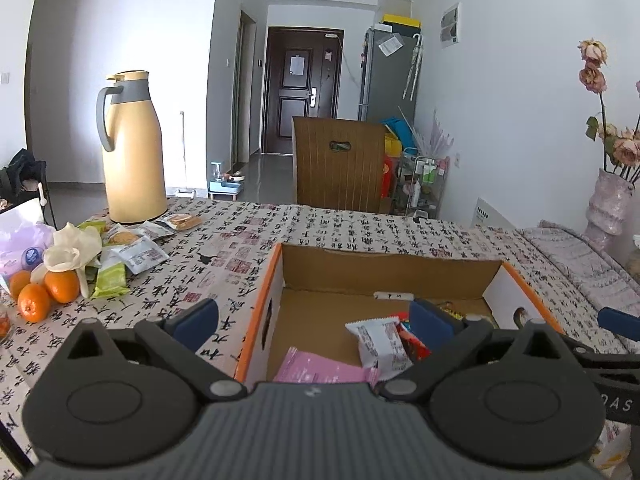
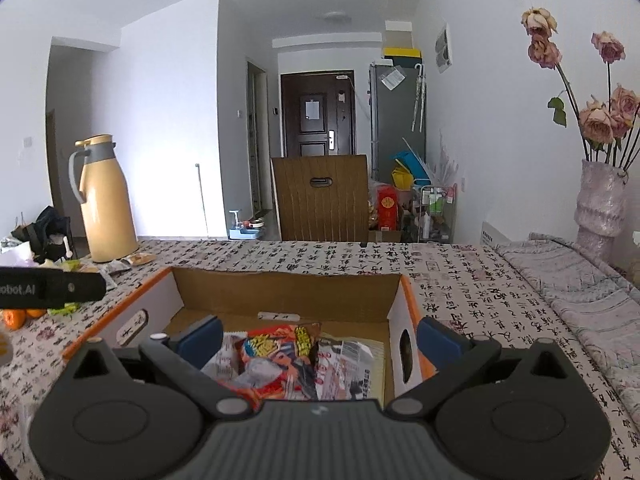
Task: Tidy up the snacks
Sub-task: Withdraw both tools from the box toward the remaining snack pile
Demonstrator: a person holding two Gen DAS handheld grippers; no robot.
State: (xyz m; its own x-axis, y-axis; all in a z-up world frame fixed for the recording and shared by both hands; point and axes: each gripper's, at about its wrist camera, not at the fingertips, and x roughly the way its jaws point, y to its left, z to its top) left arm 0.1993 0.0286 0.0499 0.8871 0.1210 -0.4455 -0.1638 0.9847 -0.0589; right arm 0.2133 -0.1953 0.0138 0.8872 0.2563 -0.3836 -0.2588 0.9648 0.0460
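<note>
Legibly, little writing can be made out: the right gripper's arm at the 3 o'clock edge of the left wrist view carries the letters "DAS", and in the right wrist view the left gripper's arm at 9 o'clock reads "obot.AI". The print on the snack packets is too small to read.

Both tools hover over the cardboard box [image 1: 262,312], which has orange edges and white outer walls with hand slots. The left gripper [image 1: 316,320] stands with its blue pads wide apart and nothing between them; one finger hangs outside the box's left wall, the other inside. The right gripper [image 2: 320,336] is likewise spread wide and holds nothing, straddling the box's right wall.

Inside the box lie a pink packet [image 1: 320,368], a white packet [image 1: 380,344] and a red and yellow packet [image 2: 280,356], heaped near the front. More loose snacks [image 1: 136,248] lie on the table at 10 o'clock from the box, beside the oranges [image 1: 44,292] and in front of a tan thermos jug [image 1: 132,148].

The table wears a cloth [image 1: 360,224] printed with black calligraphy and red seals. At 2 o'clock a pale vase [image 2: 600,208] holds dried pink roses [image 2: 604,120]. Beyond the table stand a wooden chair [image 1: 340,160], a dark door [image 1: 302,88] and a grey fridge [image 1: 388,76] against white walls.
</note>
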